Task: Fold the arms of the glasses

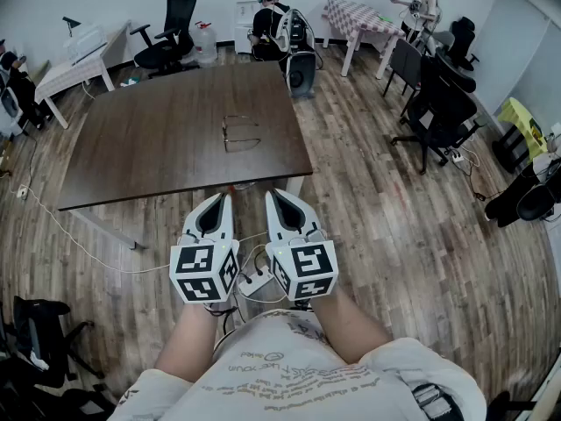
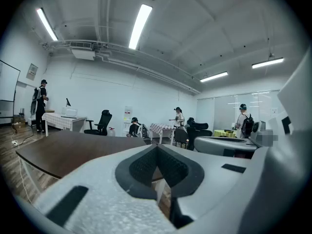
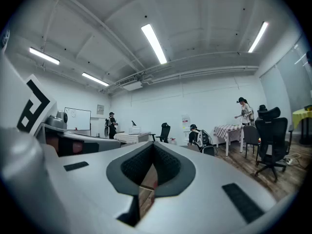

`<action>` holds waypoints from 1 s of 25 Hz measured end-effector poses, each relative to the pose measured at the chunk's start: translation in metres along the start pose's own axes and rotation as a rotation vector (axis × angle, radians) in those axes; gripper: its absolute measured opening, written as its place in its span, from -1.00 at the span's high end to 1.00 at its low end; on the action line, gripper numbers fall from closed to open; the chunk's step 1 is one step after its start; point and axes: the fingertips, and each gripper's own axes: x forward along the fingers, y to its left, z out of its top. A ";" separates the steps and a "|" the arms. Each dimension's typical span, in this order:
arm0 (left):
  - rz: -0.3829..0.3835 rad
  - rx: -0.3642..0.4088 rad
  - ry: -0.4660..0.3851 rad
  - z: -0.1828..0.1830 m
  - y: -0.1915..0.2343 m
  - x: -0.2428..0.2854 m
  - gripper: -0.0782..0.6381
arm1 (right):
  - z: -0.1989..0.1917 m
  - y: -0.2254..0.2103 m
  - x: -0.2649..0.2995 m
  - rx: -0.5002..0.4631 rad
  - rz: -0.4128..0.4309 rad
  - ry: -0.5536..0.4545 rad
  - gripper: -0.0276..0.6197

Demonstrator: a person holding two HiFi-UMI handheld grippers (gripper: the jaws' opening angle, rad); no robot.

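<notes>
A pair of thin-framed glasses [image 1: 240,135] lies near the middle of the dark brown table [image 1: 149,147], with its arms spread out from the frame. Both grippers hang side by side in front of the table's near edge, well short of the glasses. My left gripper [image 1: 221,198] is shut with nothing in it, and so is my right gripper [image 1: 274,194]. In the left gripper view the jaws [image 2: 157,148] meet over the tabletop [image 2: 68,150]. The right gripper [image 3: 152,145] points level across the room. Neither gripper view shows the glasses.
Black office chairs [image 1: 443,103] stand right of the table and another [image 1: 171,29] behind it. White tables [image 1: 74,68] sit at the back left and back right. A cable and power strip [image 1: 256,279] lie on the wood floor under my hands. Several people are at the far wall.
</notes>
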 end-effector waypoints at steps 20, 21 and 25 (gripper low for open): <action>0.019 -0.026 0.039 -0.025 0.027 -0.027 0.74 | -0.018 0.037 -0.001 0.062 0.040 0.047 0.87; 0.020 -0.026 0.037 -0.024 0.029 -0.028 0.74 | -0.017 0.037 0.001 0.058 0.038 0.046 0.87; 0.029 -0.032 0.029 -0.021 0.036 -0.026 0.74 | -0.012 0.037 0.009 0.055 0.041 0.036 0.88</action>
